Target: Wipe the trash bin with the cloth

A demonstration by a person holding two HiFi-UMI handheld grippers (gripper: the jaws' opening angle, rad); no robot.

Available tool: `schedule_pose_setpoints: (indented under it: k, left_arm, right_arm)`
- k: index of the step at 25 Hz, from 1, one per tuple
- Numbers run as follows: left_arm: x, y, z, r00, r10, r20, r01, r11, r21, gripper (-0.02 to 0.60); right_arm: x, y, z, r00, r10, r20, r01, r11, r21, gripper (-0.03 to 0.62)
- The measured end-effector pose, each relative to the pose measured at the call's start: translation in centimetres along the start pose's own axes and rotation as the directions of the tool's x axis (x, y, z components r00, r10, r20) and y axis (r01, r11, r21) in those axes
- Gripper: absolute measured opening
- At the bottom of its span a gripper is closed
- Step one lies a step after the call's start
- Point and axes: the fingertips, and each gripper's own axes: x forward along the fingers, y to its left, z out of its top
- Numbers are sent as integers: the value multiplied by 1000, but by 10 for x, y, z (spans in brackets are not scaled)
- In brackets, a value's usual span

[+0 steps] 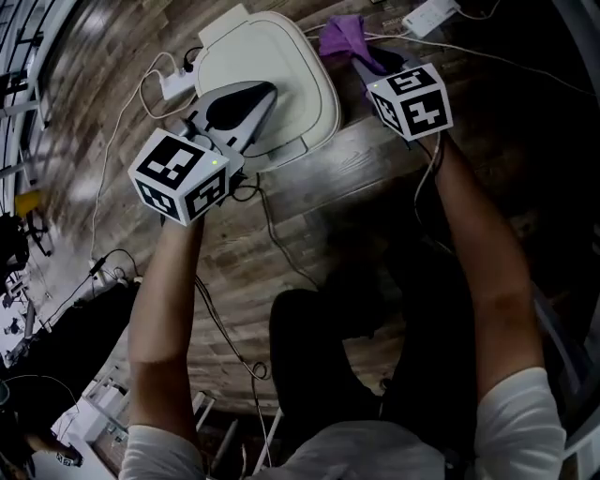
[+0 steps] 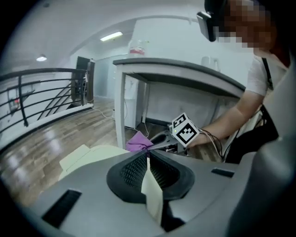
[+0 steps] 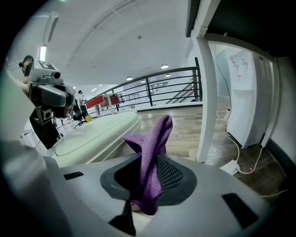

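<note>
The trash bin (image 1: 272, 66) is a cream, flat-lidded box lying on the wooden floor; it also shows in the left gripper view (image 2: 90, 155) and the right gripper view (image 3: 92, 132). My left gripper (image 1: 265, 92) hangs over the bin's lid with its jaws shut (image 2: 148, 156) and nothing between them. To the bin's right, my right gripper (image 1: 364, 64) is shut on a purple cloth (image 1: 343, 37). The cloth (image 3: 155, 148) stands up in a bunch out of the jaws and hangs close beside the bin's edge. The cloth (image 2: 138, 141) and the right gripper's marker cube (image 2: 185, 130) lie ahead of the left gripper.
A white power strip (image 1: 429, 14) and cables lie on the floor beyond the right gripper. Another plug block (image 1: 173, 86) sits left of the bin. A white desk leg (image 3: 206, 102) and a water dispenser (image 3: 249, 97) stand right of the cloth. A railing (image 3: 162, 88) runs behind.
</note>
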Motion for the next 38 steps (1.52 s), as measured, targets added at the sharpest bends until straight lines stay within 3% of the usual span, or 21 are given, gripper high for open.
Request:
schedule_pose_setpoints:
  k: [4, 8, 13, 19, 29, 38]
  left_arm:
    - [30, 9, -8, 997, -9, -80, 22, 985, 172, 8]
    - [44, 24, -10, 989, 6, -148, 31, 969, 246, 8]
    - [68, 32, -19, 972, 17, -233, 47, 962, 268, 8]
    - [82, 9, -24, 956, -17, -293, 116, 939, 324, 8]
    - [83, 8, -26, 960, -31, -278, 127, 933, 337, 6]
    - [82, 6, -20, 958, -67, -279, 156, 939, 307, 5]
  right_arm:
    - [31, -4, 2, 997, 23, 71, -22, 1000, -18, 91]
    - [51, -9, 3, 994, 44, 103, -35, 996, -86, 91]
    - [73, -21, 8, 980, 70, 187, -60, 996, -59, 91]
    - [78, -2, 31, 969, 167, 184, -135, 975, -178, 91]
    - [87, 29, 25, 952, 281, 121, -233, 922, -308, 90]
    - [67, 40, 9, 935, 352, 44, -314, 881, -354, 86]
